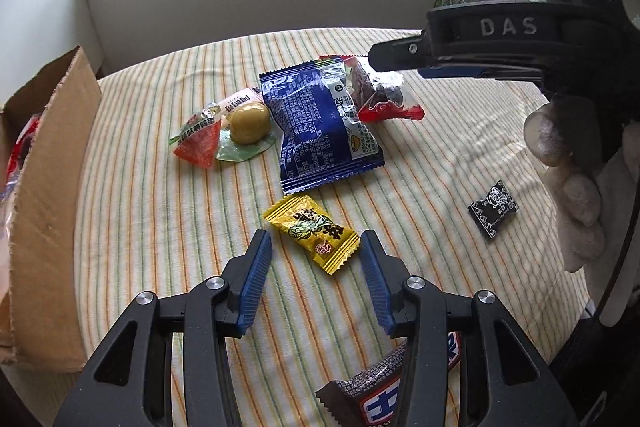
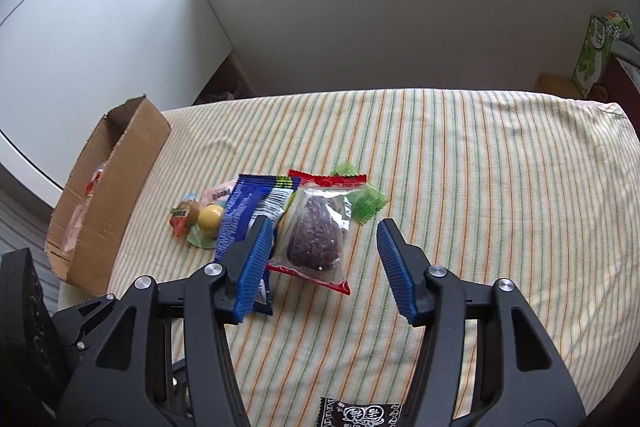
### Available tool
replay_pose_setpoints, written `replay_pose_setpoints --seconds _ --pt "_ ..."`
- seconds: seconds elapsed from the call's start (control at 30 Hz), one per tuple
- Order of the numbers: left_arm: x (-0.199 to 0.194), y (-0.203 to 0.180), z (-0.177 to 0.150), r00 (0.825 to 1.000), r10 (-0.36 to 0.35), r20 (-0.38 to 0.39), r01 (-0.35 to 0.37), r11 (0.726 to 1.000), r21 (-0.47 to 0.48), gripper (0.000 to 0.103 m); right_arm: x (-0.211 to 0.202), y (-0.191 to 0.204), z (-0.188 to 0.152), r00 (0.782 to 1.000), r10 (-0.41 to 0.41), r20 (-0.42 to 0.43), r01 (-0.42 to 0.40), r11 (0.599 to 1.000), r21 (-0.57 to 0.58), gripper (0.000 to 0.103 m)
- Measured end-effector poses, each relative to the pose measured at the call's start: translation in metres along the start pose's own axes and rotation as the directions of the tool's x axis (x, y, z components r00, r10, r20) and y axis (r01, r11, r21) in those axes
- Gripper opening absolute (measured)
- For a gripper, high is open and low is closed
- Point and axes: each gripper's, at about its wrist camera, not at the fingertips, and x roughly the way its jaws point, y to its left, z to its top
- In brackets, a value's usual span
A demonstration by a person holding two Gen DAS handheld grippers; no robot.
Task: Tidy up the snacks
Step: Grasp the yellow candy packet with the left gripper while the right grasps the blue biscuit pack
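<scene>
My left gripper (image 1: 316,247) is open, its blue pads on either side of a yellow candy packet (image 1: 311,231) lying on the striped cloth. Beyond it lie a blue snack bag (image 1: 316,123), a clear red-edged bag of dark fruit (image 1: 380,93), a round yellow sweet (image 1: 250,123) and an orange-green packet (image 1: 198,141). My right gripper (image 2: 324,231) is open above the dark fruit bag (image 2: 316,239), with the blue bag (image 2: 244,215) at its left pad. From the left wrist view it shows from the side (image 1: 460,55).
An open cardboard box (image 1: 48,187) with some packets inside stands at the left, also in the right wrist view (image 2: 108,187). A black candy (image 1: 493,209) lies at right, a brown bar (image 1: 384,387) under the left gripper, green sweets (image 2: 366,203) behind the fruit bag. A wall backs the table.
</scene>
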Motion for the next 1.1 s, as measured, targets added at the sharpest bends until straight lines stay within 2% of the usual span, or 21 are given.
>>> replay_pose_setpoints --seconds 0.17,0.4,0.57,0.73,0.9,1.0,1.1 --pt "-0.005 0.006 -0.006 1.0 0.01 0.009 -0.01 1.0 -0.003 0.04 0.011 0.028 -0.002 0.997 0.065 -0.036 -0.066 0.997 -0.031 0.058" --pt "-0.008 0.017 -0.004 1.0 0.015 0.018 -0.015 1.0 -0.011 0.027 0.032 0.047 -0.001 0.996 0.049 -0.073 -0.051 0.998 -0.036 0.058" --pt "-0.011 0.028 -0.007 1.0 0.022 0.022 -0.021 0.999 -0.029 0.023 0.05 0.047 0.002 0.992 0.051 -0.114 -0.052 0.999 0.002 0.058" --pt "-0.015 0.036 -0.011 0.999 0.024 0.027 -0.023 0.999 -0.042 0.016 0.062 0.055 0.006 0.993 0.0 -0.121 -0.002 1.0 -0.019 0.058" --pt "-0.012 0.043 -0.012 1.0 0.01 0.026 -0.008 0.999 -0.047 0.015 0.072 0.061 0.006 0.991 -0.068 -0.119 0.06 0.996 -0.07 0.058" --pt "-0.013 0.045 -0.013 1.0 0.003 0.026 -0.002 0.998 -0.056 0.015 0.075 0.059 0.005 0.99 -0.079 -0.118 0.069 0.993 -0.091 0.052" --pt "-0.012 0.048 -0.009 1.0 -0.002 0.028 0.003 0.999 -0.051 0.024 0.074 0.054 0.004 0.989 -0.082 -0.122 0.071 0.993 -0.094 0.049"
